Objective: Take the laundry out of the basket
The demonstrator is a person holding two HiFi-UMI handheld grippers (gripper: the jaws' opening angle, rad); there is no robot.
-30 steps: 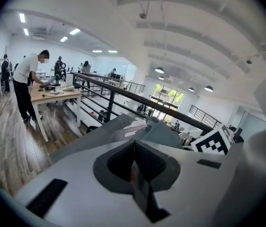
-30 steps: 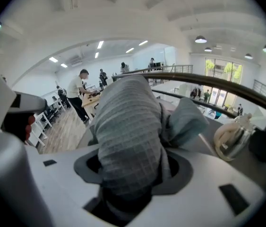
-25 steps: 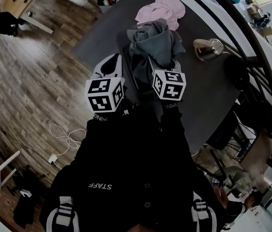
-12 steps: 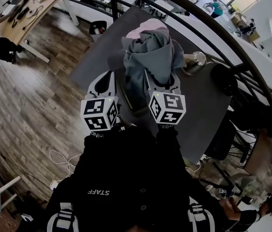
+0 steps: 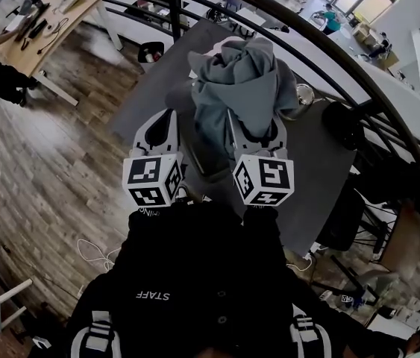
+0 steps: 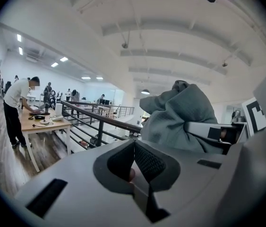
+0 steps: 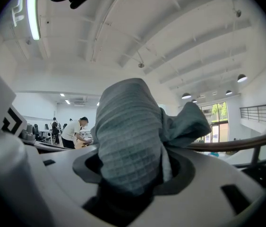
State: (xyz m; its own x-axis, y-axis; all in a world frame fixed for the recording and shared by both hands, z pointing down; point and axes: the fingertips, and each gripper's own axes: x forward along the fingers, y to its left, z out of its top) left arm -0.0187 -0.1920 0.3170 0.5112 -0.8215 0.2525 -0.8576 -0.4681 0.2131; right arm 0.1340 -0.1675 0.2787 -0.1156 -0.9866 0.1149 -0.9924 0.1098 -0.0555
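Within the right hand-held gripper [image 7: 132, 173] sits a clamped grey garment [image 7: 128, 131].

In the jaws of right gripper [image 5: 254, 130]: grey waffle-knit cloth garment [image 5: 241, 80], up over dark grey rectangular table [image 5: 312, 164]. Just left of it, apart from the cloth, left gripper [image 5: 161, 125]. Behind and right of table, black curved metal railing [image 5: 344, 57]. Far left, beyond railing, light wooden desk [image 5: 54, 27].

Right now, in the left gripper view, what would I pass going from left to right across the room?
person in a white shirt → wooden desk → black railing → grey garment
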